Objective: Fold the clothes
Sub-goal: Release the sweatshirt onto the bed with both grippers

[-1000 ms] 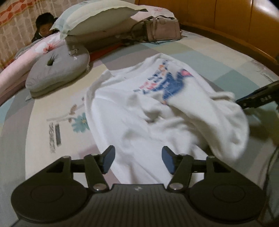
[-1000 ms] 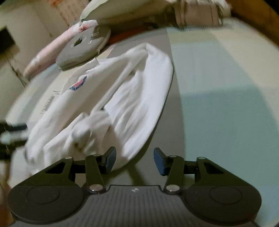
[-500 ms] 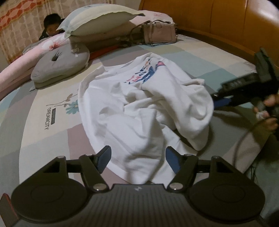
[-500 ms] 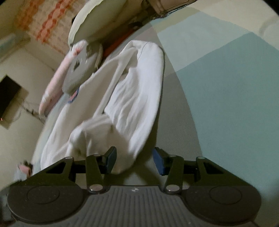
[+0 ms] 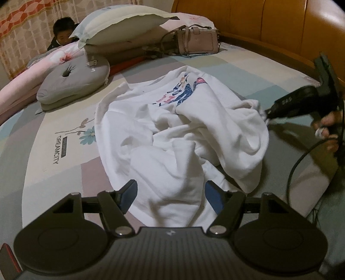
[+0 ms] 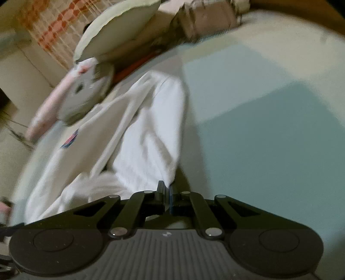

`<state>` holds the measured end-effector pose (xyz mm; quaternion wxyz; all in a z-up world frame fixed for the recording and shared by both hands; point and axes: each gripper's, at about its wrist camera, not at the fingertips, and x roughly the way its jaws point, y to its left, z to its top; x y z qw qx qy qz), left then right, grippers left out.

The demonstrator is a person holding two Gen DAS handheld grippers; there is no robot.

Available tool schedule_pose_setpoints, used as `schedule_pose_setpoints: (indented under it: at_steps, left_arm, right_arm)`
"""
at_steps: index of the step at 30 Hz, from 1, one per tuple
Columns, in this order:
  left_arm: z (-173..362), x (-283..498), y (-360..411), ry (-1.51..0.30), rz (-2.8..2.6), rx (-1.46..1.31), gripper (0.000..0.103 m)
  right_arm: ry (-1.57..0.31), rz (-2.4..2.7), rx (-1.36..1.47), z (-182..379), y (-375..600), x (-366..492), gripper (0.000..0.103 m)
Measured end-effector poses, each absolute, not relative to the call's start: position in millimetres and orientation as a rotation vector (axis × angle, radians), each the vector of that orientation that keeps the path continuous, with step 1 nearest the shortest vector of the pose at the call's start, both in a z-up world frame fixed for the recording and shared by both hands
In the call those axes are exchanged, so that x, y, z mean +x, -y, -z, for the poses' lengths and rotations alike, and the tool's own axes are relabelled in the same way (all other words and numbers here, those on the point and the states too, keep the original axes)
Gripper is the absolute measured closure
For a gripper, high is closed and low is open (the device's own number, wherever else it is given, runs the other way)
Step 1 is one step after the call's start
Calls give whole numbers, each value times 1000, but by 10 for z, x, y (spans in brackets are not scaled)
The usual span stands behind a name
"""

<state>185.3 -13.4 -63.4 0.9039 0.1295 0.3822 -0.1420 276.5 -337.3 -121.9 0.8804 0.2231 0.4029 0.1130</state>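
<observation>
On the bed point(image 5: 38, 155): a white sweatshirt point(image 5: 172, 137) is seen lying crumpled across the patchwork sheet, printed side up.
Sweatshirt print: blue and red graphic point(image 5: 183, 92), partly hidden in a fold near the far end of the garment.
Sweatshirt position: middle of the bed, with the near hem reaching down between the fingers of the left gripper point(image 5: 170, 196).
Left gripper: jaws are held wide apart; white cloth lies between them, but the blue pads point(image 5: 129, 193) are not seen pressing on it.
Right gripper point(image 6: 166, 193): jaws are brought fully together, and a pinch of the sweatshirt's edge is clamped between them, as seen in the right wrist view.
Right gripper, left wrist view: it enters from the right point(image 5: 301, 103), its tip meeting the right-hand edge of the garment; the holding hand point(image 5: 327, 127) is partly visible.
Right wrist view quality: blurred; fine detail of the cloth point(image 6: 133, 133) cannot be made out.
Head of bed: a grey round cushion point(image 5: 73, 81), a large pale pillow point(image 5: 123, 23) and a beige handbag point(image 5: 198, 41) are noted, all well apart from the sweatshirt.
Background: a person point(image 5: 63, 32) is partly visible behind the pillow; an orange headboard point(image 5: 269, 19) runs along the far right.
</observation>
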Motion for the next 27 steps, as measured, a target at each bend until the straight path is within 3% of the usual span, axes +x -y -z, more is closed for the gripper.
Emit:
schedule_pose_setpoints:
  at_steps: [7, 17, 19, 23, 25, 27]
  left_arm:
    - [611, 1893, 134, -780, 304, 270, 32]
    - [615, 1956, 141, -779, 313, 280, 32]
    - [612, 1960, 155, -779, 314, 282, 32]
    - [618, 1947, 190, -774, 335, 284, 31]
    - [631, 1945, 190, -777, 330, 290, 31]
    - [645, 1937, 179, -783, 323, 294, 31]
  right_arm:
    - [-828, -89, 276, 853, 3688, 2901, 99]
    - [-826, 172, 114, 754, 3915, 3334, 98]
    - [-833, 185, 133, 771, 3952, 3378, 91]
    - [-825, 120, 185, 800, 3907, 3196, 62]
    - [-835, 96, 237, 829, 3906, 3015, 54]
    - [-844, 73, 290, 859, 3906, 2832, 54]
